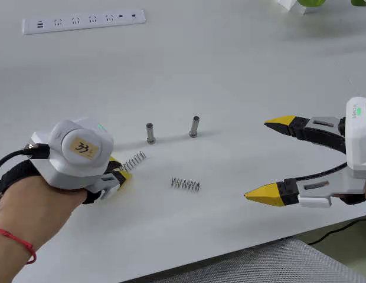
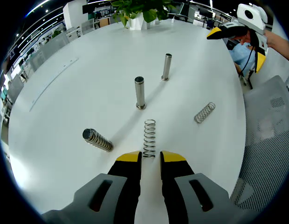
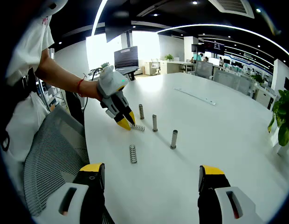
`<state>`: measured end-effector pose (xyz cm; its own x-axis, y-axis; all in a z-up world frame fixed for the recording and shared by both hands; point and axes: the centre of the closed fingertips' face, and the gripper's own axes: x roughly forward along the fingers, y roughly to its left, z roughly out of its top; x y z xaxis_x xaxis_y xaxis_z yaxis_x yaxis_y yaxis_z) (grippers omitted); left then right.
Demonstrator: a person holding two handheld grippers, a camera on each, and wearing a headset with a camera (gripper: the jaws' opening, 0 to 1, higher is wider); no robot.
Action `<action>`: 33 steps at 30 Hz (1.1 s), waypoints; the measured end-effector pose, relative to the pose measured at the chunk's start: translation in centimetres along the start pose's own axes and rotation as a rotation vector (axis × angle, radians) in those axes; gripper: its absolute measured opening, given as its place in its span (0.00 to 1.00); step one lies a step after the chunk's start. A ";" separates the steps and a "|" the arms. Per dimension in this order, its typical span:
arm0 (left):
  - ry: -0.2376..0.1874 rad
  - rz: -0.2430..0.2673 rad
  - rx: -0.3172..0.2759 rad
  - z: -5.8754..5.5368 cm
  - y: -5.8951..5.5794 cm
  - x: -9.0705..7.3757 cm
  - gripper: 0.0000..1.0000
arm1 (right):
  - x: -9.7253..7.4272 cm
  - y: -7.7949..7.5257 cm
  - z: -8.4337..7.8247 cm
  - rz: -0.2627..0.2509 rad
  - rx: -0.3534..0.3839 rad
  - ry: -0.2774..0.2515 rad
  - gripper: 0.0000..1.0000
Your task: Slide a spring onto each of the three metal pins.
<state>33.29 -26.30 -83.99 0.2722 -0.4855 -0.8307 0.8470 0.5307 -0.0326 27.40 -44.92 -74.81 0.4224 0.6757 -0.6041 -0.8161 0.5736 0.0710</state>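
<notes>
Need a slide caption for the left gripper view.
Left gripper jaws straddle one end of a spring; beyond stand two bare pins, a sprung pin and a loose spring.

On a white desk (image 1: 230,65), the left gripper (image 1: 120,176), lower left, meets a spring (image 1: 134,160). The near pin (image 1: 150,132) and far pin (image 1: 195,126) stand upright at centre frame, a loose spring (image 1: 185,184) below them. The right gripper (image 1: 262,159) gapes at right.
</notes>
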 end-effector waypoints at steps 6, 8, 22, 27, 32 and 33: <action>0.005 0.003 0.000 0.1 0.0 0.0 0.10 | -0.2 0.1 -0.1 -0.006 0.003 -0.003 0.81; 0.012 0.010 0.001 0.0 0.1 0.0 0.09 | -0.2 0.2 -0.2 -0.005 0.008 -0.005 0.81; 0.045 0.013 0.025 0.1 0.3 0.1 0.07 | -0.1 0.1 -0.3 -0.010 0.019 -0.008 0.80; 0.053 -0.002 0.023 0.1 0.1 0.0 0.07 | -0.1 0.1 -0.1 -0.010 0.019 -0.010 0.79; 0.057 -0.011 0.028 0.1 -0.1 -0.1 0.06 | 0.0 0.2 -0.1 -0.009 0.021 -0.011 0.79; 0.055 -0.012 0.036 0.0 -0.1 -0.1 0.06 | 0.1 0.2 -0.1 -0.008 0.022 -0.012 0.79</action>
<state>33.19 -26.35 -83.89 0.2375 -0.4526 -0.8595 0.8664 0.4989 -0.0233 27.23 -44.79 -74.89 0.4334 0.6764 -0.5955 -0.8039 0.5888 0.0837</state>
